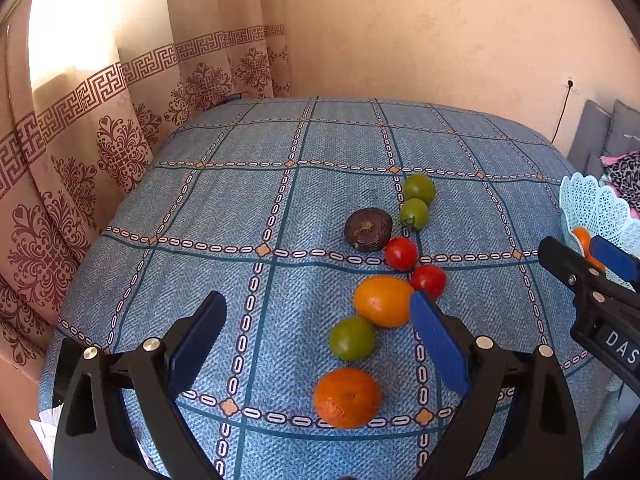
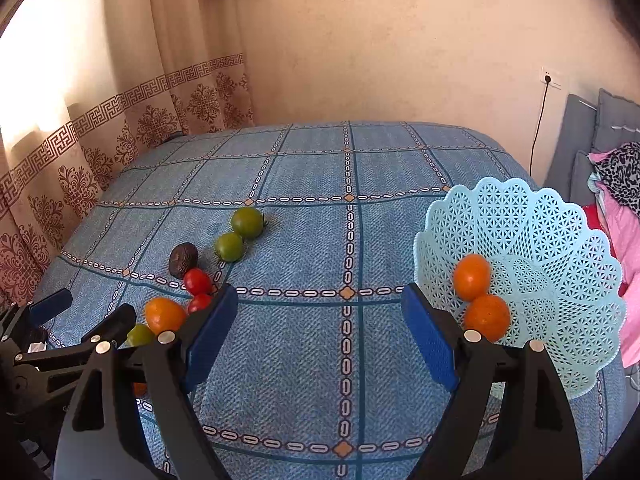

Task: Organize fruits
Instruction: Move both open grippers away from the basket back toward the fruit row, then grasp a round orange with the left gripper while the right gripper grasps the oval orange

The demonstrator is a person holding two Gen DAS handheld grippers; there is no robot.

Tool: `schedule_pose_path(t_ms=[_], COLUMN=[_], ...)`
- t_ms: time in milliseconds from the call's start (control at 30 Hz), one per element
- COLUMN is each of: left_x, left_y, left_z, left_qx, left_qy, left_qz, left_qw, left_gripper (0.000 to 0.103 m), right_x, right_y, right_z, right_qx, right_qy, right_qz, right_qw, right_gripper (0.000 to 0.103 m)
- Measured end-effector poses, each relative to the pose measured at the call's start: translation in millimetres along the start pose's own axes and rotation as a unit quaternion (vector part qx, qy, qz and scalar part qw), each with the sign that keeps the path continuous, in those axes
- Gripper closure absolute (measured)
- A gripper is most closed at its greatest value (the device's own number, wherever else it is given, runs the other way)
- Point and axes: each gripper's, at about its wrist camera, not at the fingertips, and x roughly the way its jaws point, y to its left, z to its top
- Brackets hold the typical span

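Fruits lie in a line on the blue checked cloth: an orange nearest, a green fruit, a yellow-orange fruit, two red tomatoes, a dark wrinkled fruit and two green tomatoes. My left gripper is open and empty above the near fruits. My right gripper is open and empty over bare cloth, left of the light blue lattice basket, which holds two oranges. The right gripper also shows in the left wrist view by the basket.
A patterned curtain hangs along the table's left side and a plaster wall stands behind. Grey cushions and pink cloth lie to the right past the basket. A cable hangs from a wall socket.
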Motion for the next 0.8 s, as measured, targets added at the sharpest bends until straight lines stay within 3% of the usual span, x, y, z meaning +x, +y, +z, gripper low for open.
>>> schedule_pose_path(t_ms=[300, 533, 800], left_x=[-10, -11, 4], left_y=[28, 23, 11], left_z=[-32, -49, -49], left_qx=[-0.016, 0.008, 0.006], left_qy=[0.029, 0.034, 0.044], left_qz=[-0.023, -0.037, -0.09], left_qw=[0.9992, 0.9987, 0.995], left_gripper=[0.011, 0.011, 0.027], right_x=[14, 19, 20], right_y=[18, 28, 34], right_z=[-5, -8, -8], right_qx=[-0.01, -0.014, -0.015], right_qy=[0.02, 0.031, 0.037], right_qz=[0.012, 0.022, 0.03], right_qw=[1.0, 0.999, 0.999], right_gripper=[0.018, 0.018, 0.018])
